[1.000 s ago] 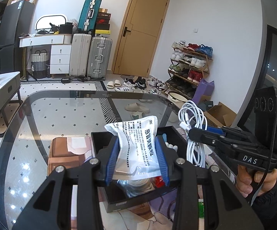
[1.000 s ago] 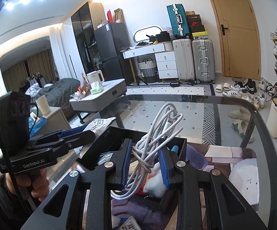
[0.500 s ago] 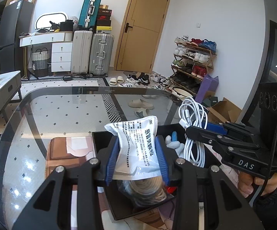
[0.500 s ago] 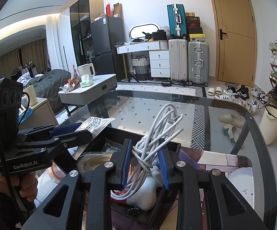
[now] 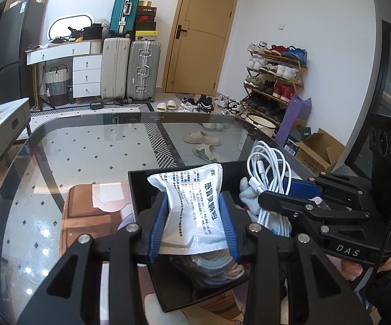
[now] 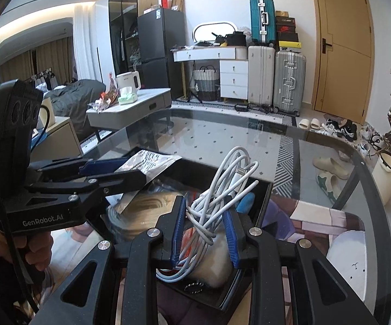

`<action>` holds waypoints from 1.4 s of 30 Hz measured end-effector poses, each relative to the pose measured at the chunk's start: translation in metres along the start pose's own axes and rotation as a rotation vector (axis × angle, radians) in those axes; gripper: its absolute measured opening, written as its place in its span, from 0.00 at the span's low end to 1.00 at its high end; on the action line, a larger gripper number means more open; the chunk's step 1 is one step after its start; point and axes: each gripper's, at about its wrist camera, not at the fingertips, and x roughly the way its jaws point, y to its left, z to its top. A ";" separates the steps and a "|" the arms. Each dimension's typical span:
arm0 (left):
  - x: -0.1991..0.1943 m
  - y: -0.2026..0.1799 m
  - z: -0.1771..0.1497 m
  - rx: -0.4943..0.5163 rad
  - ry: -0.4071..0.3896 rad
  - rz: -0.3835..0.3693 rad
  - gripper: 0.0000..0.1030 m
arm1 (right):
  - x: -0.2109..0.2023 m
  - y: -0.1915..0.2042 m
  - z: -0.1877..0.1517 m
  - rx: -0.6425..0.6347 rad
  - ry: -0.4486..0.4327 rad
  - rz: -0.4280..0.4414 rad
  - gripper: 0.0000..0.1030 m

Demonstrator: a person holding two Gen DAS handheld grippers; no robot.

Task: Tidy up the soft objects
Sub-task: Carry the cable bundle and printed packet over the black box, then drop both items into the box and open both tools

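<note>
While over the black tray [image 5: 141, 189]: white pouch [image 5: 192, 205] pinched in left hand-held gripper [image 5: 194, 224].

We see a white packet [image 5: 192, 211] with black writing, a white cable [image 6: 220, 197], a black box [image 5: 141, 187], blue pads [image 5: 226, 222], and a white floor with little black diamonds [image 5: 92, 151]

Bright, sharp, fisheye-warped edges, ceiling-light glare on glass table [image 5: 87, 146]
</note>
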 end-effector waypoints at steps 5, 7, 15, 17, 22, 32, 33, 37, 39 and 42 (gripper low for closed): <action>-0.001 -0.002 -0.001 0.010 0.004 0.007 0.40 | 0.005 0.003 -0.003 -0.011 0.033 0.008 0.26; -0.001 -0.005 -0.002 0.025 0.012 0.015 0.40 | 0.004 0.004 -0.003 -0.003 0.038 0.015 0.26; -0.015 -0.009 -0.004 0.014 0.005 0.016 0.61 | -0.016 0.002 -0.001 -0.004 0.003 -0.009 0.34; -0.022 -0.008 -0.005 0.008 -0.001 0.020 0.64 | -0.025 0.001 -0.001 0.006 -0.009 -0.008 0.46; -0.042 -0.006 -0.009 -0.018 -0.034 0.023 0.88 | -0.050 -0.001 -0.009 0.034 -0.046 -0.027 0.80; -0.076 -0.013 -0.023 -0.008 -0.046 0.042 1.00 | -0.092 -0.010 -0.039 0.118 -0.070 -0.045 0.99; -0.078 -0.015 -0.024 -0.005 -0.047 0.041 1.00 | -0.094 -0.010 -0.042 0.122 -0.061 -0.044 0.99; -0.085 -0.020 -0.030 -0.003 -0.037 0.041 1.00 | -0.103 -0.003 -0.057 0.108 -0.042 -0.041 0.99; -0.088 -0.024 -0.034 0.002 -0.034 0.045 1.00 | -0.104 0.003 -0.062 0.087 -0.029 -0.045 0.99; -0.091 -0.027 -0.039 0.005 -0.026 0.044 1.00 | -0.107 0.008 -0.071 0.072 -0.016 -0.041 0.99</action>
